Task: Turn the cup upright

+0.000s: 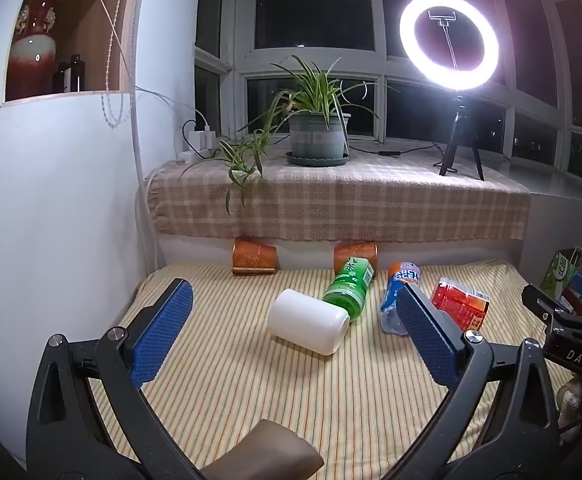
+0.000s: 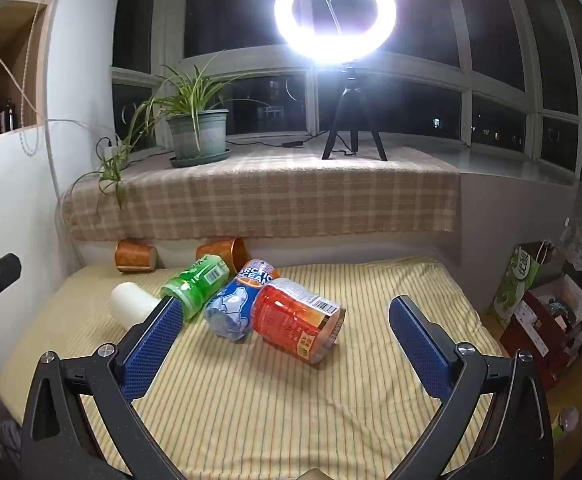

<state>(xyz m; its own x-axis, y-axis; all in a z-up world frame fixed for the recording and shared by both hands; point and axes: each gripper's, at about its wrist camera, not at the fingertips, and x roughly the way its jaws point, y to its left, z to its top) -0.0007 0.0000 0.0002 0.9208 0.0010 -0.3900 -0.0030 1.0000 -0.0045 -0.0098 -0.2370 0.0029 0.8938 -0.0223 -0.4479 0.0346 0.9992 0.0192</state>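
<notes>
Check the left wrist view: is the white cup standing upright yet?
No. The white cup lies on its side on the striped cloth, between the open left tool's fingers and untouched.

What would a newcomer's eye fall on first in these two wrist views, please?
The glaring ring light on its tripod, on the checked sill cloth by the potted plant, grabs attention first. Next comes the row of cups lying on their sides on the striped cloth: white cup, green cup, blue cup, red cup. Both the left gripper and right gripper hover open.
</notes>
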